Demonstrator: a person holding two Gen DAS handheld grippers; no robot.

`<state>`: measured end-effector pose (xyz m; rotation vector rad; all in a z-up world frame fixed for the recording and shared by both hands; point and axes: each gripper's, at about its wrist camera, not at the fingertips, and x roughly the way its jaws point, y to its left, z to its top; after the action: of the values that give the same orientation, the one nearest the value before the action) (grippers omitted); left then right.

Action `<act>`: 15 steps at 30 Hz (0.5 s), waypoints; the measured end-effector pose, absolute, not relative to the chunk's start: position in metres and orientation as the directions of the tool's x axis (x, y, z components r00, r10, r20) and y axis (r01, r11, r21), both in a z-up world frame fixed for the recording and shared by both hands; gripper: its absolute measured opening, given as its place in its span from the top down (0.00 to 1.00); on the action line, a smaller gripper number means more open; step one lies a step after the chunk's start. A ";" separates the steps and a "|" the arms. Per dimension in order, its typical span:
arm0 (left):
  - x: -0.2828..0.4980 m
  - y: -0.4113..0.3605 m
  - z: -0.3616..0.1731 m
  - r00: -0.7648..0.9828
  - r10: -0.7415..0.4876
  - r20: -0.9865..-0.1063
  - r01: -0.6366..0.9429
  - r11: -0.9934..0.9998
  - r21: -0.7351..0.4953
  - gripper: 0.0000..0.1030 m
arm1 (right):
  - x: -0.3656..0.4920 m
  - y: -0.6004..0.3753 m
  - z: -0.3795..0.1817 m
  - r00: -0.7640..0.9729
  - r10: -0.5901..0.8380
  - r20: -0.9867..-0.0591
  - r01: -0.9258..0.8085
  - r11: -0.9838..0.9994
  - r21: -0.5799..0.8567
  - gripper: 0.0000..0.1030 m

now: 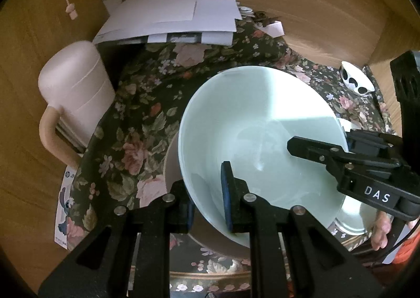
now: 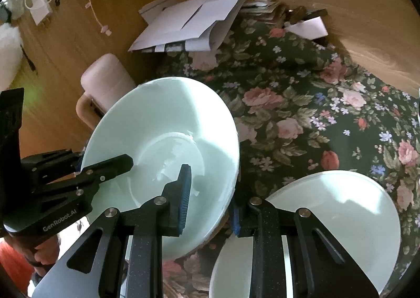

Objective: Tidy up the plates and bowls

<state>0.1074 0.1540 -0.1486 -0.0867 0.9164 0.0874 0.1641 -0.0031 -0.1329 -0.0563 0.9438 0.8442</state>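
The left hand-held gripper (image 1: 208, 198) is clamped on the near rim of a pale green bowl (image 1: 252, 124), one finger inside and one outside. The bowl is tilted above a floral cloth (image 1: 136, 119). The right hand-held gripper (image 1: 321, 147) grips the bowl's right rim. Left of the bowl stands a pink container (image 1: 76, 93); behind the bowl lie white papers (image 1: 170, 19), all on a wooden desk (image 1: 23, 88).

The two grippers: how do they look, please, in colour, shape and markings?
Both are black with angular linkage fingers, silver rivets and blue ribbed pads. The left gripper carries white "GenRobot.AI" lettering; the right gripper carries a white "DAS" label. Orange clothing shows behind them.
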 end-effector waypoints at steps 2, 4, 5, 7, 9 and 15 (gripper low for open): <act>0.106 0.156 -0.149 0.602 0.035 -0.798 -0.118 0.992 -0.046 0.83 | 0.164 -0.002 -0.135 0.291 0.614 -0.734 -0.661 0.684 0.310 0.77; 0.105 0.157 -0.151 0.598 0.033 -0.801 -0.121 0.992 -0.049 0.83 | 0.164 0.001 -0.136 0.283 0.612 -0.738 -0.666 0.680 0.308 0.77; 0.105 0.158 -0.152 0.597 0.032 -0.802 -0.121 0.991 -0.051 0.83 | 0.164 0.002 -0.136 0.280 0.610 -0.741 -0.668 0.678 0.306 0.77; 0.104 0.160 -0.154 0.594 0.029 -0.804 -0.122 0.991 -0.054 0.83 | 0.164 0.003 -0.137 0.277 0.611 -0.742 -0.672 0.675 0.305 0.77; 0.102 0.161 -0.156 0.596 0.030 -0.803 -0.124 0.991 -0.055 0.83 | 0.164 0.004 -0.137 0.276 0.612 -0.741 -0.674 0.673 0.304 0.77; 0.099 0.162 -0.157 0.602 0.044 -0.797 -0.131 0.990 -0.044 0.83 | 0.165 0.004 -0.136 0.290 0.607 -0.740 -0.682 0.674 0.285 0.75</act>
<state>0.0992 0.1620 -0.1573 -0.1010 0.9190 0.1014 0.1651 0.0040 -0.1356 -0.0916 0.9437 0.8611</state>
